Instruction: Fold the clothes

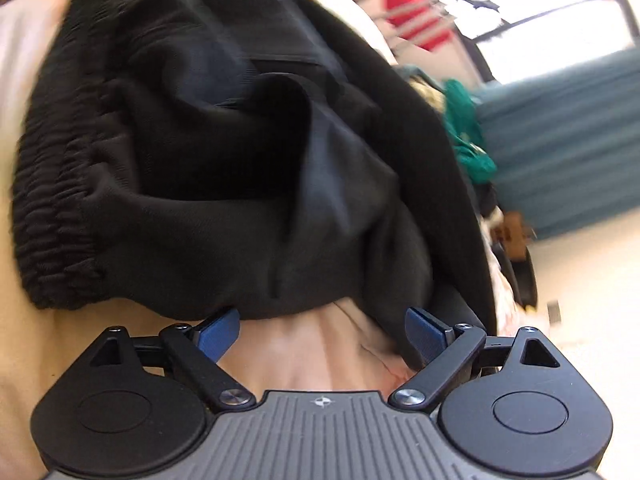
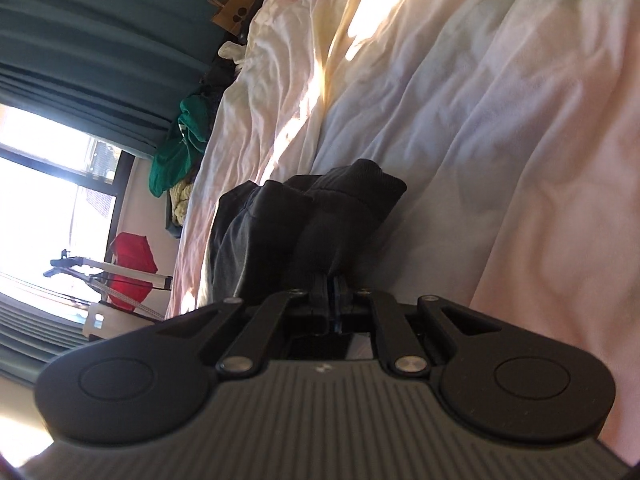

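A black garment (image 1: 240,160) with a gathered elastic waistband (image 1: 52,220) lies bunched on the pale pink bed sheet (image 1: 312,356). My left gripper (image 1: 322,324) is open at the garment's near edge. Its blue pads (image 1: 222,330) stand wide apart with only sheet between them, and the cloth's hem lies just past their tips. In the right wrist view, my right gripper (image 2: 332,280) is shut on a fold of the black garment (image 2: 312,216), which rises in a bundle from the pinched jaws over the sheet (image 2: 480,120).
A green garment (image 2: 176,152) and other clothes are heaped at the bed's far edge, in front of teal curtains (image 2: 80,32) and a bright window (image 2: 40,160). A brown paper bag (image 2: 234,12) and a red item (image 2: 132,268) stand beyond the bed.
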### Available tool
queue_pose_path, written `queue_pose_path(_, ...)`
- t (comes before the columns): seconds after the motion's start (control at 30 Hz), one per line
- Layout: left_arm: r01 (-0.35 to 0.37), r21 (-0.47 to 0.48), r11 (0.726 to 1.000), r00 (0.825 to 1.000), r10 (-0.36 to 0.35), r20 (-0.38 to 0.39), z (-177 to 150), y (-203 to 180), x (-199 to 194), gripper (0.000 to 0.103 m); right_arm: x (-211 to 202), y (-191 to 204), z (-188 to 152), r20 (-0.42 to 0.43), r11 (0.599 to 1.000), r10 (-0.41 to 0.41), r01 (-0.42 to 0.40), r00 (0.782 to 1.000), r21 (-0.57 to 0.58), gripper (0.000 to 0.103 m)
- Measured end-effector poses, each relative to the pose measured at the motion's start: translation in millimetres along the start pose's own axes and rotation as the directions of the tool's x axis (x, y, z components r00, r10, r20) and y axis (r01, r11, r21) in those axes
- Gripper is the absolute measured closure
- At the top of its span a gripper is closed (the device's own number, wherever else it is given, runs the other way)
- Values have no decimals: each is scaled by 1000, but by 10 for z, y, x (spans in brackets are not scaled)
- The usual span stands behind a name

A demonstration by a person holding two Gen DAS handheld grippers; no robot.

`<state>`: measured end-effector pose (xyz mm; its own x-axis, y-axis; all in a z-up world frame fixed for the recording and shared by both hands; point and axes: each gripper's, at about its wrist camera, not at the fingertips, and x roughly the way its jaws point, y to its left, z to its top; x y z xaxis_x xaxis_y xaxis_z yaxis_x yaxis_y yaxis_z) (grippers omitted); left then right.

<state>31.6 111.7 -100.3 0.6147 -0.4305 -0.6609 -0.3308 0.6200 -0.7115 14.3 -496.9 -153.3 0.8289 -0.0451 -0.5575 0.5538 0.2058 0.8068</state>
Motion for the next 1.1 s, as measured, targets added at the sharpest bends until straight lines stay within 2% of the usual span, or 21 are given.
queue_pose_path(0.03, -22, -60, 998, 1000, 23, 16, 26, 97, 0, 13, 14, -31, 11, -8, 1000, 2, -1, 1000, 31, 95)
queue_pose_path(0.13, 17, -231, 973, 1000, -12, 26, 69, 377, -38, 17, 67, -108, 26, -31, 994, 2, 1, 1000, 107, 95)
queue_pose_path(0.2, 43, -306, 951, 999, -34, 35, 55, 458, -90, 17, 84, -136, 30, -43, 989, 5, 1, 999, 145, 95)
queue_pose_path(0.33, 41, -341, 939, 996, -13, 84, 66, 474, -125, 20, 99, -168, 41, -55, 982, 10, 1, 998, 189, 95)
queue_pose_path(0.4, 35, -365, 930, 994, 7, 112, 95, 490, -123, 29, 119, -183, 47, -57, 979, 9, 2, 998, 203, 95)
queue_pose_path(0.43, 46, -394, 918, 992, 4, 125, 98, 515, -123, 38, 135, -189, 50, -57, 978, 9, 3, 998, 208, 95)
queue_pose_path(0.47, 54, -413, 909, 990, 5, 141, 98, 530, -132, 53, 149, -193, 53, -56, 978, 6, 6, 998, 206, 95)
queue_pose_path(0.5, 50, -416, 908, 989, 14, 150, 109, 525, -148, 62, 164, -196, 55, -55, 979, 2, 9, 998, 203, 95)
queue_pose_path(0.57, 53, -417, 907, 985, 21, 172, 128, 506, -198, 86, 186, -195, 64, -51, 981, 0, 10, 999, 194, 95)
queue_pose_path(0.6, 63, -407, 911, 983, 15, 185, 150, 477, -250, 90, 193, -192, 70, -47, 982, -1, 10, 999, 188, 95)
queue_pose_path(0.67, 83, -387, 918, 977, 1, 211, 196, 418, -358, 94, 203, -160, 106, -27, 988, -1, 5, 1000, 154, 95)
queue_pose_path(0.77, 141, -325, 935, 958, -46, 285, 277, 281, -640, 97, 187, -96, 200, 23, 997, 14, -16, 1000, 81, 97)
queue_pose_path(0.87, 149, -206, 967, 913, -54, 403, 378, 93, -1058, 99, 163, -53, 317, 57, 999, 34, -36, 998, 34, 98)
queue_pose_path(1.0, 130, -135, 982, 870, -48, 491, 687, -57, -1615, 100, 98, -21, 456, 109, 997, 73, -74, 991, 7, 99)
queue_pose_path(1.1, 150, -190, 970, 900, -54, 432, 900, -29, -1829, 100, -4, 36, 548, 179, 990, 139, -135, 974, -35, 99)
